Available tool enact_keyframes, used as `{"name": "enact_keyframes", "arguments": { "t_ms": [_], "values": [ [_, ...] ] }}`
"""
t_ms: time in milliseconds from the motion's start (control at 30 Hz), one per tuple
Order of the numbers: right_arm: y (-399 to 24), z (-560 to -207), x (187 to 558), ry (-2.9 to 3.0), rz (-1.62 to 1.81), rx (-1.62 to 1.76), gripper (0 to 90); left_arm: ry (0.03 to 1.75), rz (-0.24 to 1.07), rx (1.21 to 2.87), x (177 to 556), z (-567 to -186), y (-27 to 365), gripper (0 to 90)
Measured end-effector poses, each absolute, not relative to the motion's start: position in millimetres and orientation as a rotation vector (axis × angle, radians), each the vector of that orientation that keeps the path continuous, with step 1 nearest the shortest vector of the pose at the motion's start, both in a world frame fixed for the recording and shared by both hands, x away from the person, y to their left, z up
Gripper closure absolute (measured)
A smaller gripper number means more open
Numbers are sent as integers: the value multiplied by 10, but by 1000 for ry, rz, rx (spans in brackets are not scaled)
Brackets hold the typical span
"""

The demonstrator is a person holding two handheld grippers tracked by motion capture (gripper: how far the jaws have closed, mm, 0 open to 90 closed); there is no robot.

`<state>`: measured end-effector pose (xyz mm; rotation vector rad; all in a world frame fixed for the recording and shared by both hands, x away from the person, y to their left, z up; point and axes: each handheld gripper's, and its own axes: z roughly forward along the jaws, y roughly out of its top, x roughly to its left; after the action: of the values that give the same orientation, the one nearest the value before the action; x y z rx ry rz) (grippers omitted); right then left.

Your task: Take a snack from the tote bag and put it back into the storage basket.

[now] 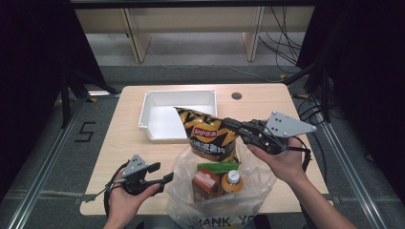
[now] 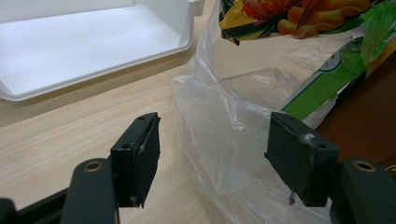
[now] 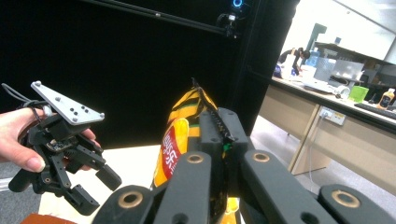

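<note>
Seen from the high view: right gripper above the counter, jaws pinching the edge of a yellow-and-black chip bag, lifted over a clear plastic bag at the near edge. Shown from the right gripper view instead: jaws pressed on the chip bag's seam, the left gripper off to the side with jaws spread, and a far office desk behind. From the left gripper view: jaws wide apart on either side of the plastic bag's wall, gripping nothing.

Inside the plastic bag: a brown carton, an orange bottle with white cap, a green packet. White tray behind, holding nothing.

Bottom of the plastic bag cut off by the frame; printing on it only partly legible. Green packet's label unreadable through the film.
</note>
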<state>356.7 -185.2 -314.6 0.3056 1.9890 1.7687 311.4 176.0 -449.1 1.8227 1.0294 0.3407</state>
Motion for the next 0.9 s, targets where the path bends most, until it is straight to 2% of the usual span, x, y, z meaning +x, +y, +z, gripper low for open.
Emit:
{"name": "enact_keyframes", "arguments": {
  "t_ms": [900],
  "values": [
    [-1769, -2961, 3622, 1945, 1778, 305, 900, 1027, 333, 1818, 3116, -4496, 1765, 342]
  ]
}}
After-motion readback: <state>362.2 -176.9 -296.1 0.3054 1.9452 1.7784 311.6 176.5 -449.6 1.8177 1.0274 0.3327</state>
